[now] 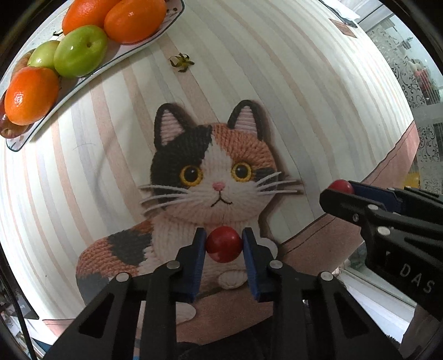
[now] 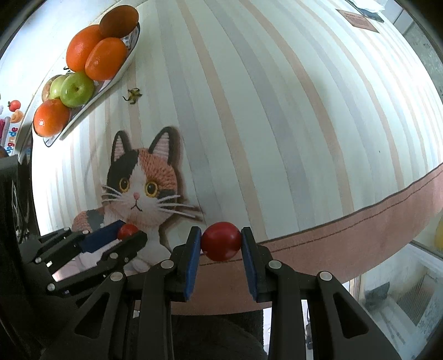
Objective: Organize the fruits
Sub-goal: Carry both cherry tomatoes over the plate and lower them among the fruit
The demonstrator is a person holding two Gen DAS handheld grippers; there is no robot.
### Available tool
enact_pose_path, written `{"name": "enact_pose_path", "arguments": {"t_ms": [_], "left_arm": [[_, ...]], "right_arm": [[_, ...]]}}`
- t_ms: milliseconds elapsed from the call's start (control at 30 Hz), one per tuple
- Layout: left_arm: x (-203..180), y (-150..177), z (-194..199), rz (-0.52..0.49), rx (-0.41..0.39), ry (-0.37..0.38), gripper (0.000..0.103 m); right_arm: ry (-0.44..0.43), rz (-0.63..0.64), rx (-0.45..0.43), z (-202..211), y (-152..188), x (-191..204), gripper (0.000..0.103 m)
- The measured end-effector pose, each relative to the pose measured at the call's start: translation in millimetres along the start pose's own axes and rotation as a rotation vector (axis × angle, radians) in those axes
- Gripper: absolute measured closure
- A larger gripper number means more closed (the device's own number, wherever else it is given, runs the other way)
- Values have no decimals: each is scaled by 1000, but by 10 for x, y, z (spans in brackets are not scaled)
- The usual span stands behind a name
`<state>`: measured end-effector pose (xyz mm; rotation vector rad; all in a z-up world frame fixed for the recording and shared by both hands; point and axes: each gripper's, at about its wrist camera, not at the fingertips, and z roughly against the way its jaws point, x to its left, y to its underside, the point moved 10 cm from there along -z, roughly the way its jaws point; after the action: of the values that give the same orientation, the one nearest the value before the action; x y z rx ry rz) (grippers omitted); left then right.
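My left gripper (image 1: 224, 243) is shut on a small red round fruit (image 1: 223, 244), held above the cat picture on the tablecloth. My right gripper (image 2: 221, 243) is shut on a second small red fruit (image 2: 221, 245) near the table's front edge. Each gripper shows in the other's view: the right one (image 1: 339, 191) with its fruit (image 1: 341, 186) at the right, the left one (image 2: 130, 232) with its fruit (image 2: 127, 230) at the lower left. A long white plate (image 1: 91, 79) at the far left holds oranges (image 1: 30, 95) and green apples (image 1: 80, 51); it also shows in the right wrist view (image 2: 109, 83).
A dried green fruit calyx (image 1: 181, 62) lies on the striped cloth beside the plate, also in the right wrist view (image 2: 133, 95). A brown card (image 2: 360, 20) lies at the far right of the table. The table's pink-bordered edge (image 2: 360, 221) runs along the front right.
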<state>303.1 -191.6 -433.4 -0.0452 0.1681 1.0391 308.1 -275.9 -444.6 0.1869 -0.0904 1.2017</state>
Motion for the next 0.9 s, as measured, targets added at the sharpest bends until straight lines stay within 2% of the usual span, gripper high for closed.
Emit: {"name": "enact_pose_path", "arguments": {"t_ms": [333,567,767,900], "left_arm": [[244,-27,454,54,-63,42,79],[798,-180,915,168,-156,69,79],[1283,-315,1372,294,-244,116,79],[1620,-445,1482,385,-267,172,79]], "right_arm": [[-15,11,-33,150,-158,109,72],[-57,37,-87,373,-452,284,72],[-128,85,-126,513,-776,688,72],[-181,131,-154,567,-965,1103,72]]}}
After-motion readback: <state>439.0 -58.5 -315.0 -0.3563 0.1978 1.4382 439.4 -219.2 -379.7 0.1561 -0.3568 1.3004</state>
